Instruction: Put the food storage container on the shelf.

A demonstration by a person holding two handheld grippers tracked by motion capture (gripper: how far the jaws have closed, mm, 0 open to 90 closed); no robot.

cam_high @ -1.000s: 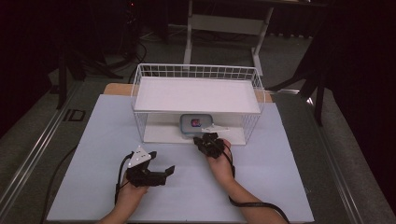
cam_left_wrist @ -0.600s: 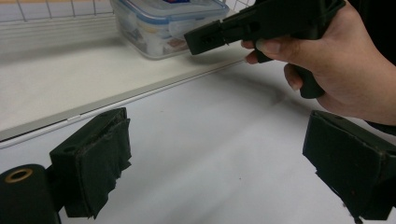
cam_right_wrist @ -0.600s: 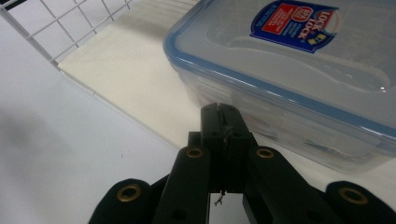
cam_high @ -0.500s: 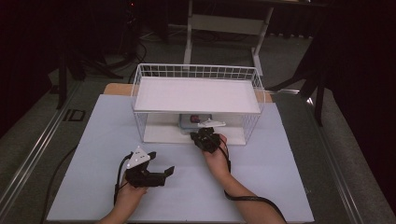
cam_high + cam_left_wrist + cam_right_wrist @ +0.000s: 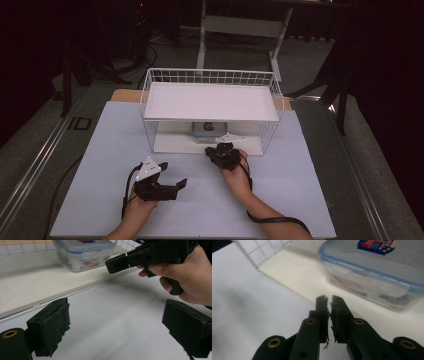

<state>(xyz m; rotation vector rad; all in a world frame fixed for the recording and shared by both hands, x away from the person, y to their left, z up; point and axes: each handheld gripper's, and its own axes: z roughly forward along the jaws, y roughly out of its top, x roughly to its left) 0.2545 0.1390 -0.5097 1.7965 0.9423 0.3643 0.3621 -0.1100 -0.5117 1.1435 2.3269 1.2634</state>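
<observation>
A clear plastic container (image 5: 209, 129) with a blue-rimmed lid and a red-and-blue label sits on the base board under the shelf of a white wire rack (image 5: 210, 100). In the right gripper view the container (image 5: 374, 272) lies just ahead. My right gripper (image 5: 329, 302) points at it from a short way off; its jaws have just been opening and stand a narrow slit apart with nothing between them. From above, the right gripper (image 5: 217, 149) sits at the rack's front edge. My left gripper (image 5: 172, 174) rests open and empty on the white mat. Past the left gripper (image 5: 115, 327) I see the right gripper (image 5: 117, 263) and the container (image 5: 82, 252).
The rack's white shelf (image 5: 165, 107) hangs low over the container, with wire walls at both sides and the base board (image 5: 175, 142) below. A white mat (image 5: 300, 200) covers the table. A table frame (image 5: 240, 25) stands in the dark behind.
My right gripper has nudged toward the rack and come slightly back, ending just in front of the container. The left gripper has stayed put.
</observation>
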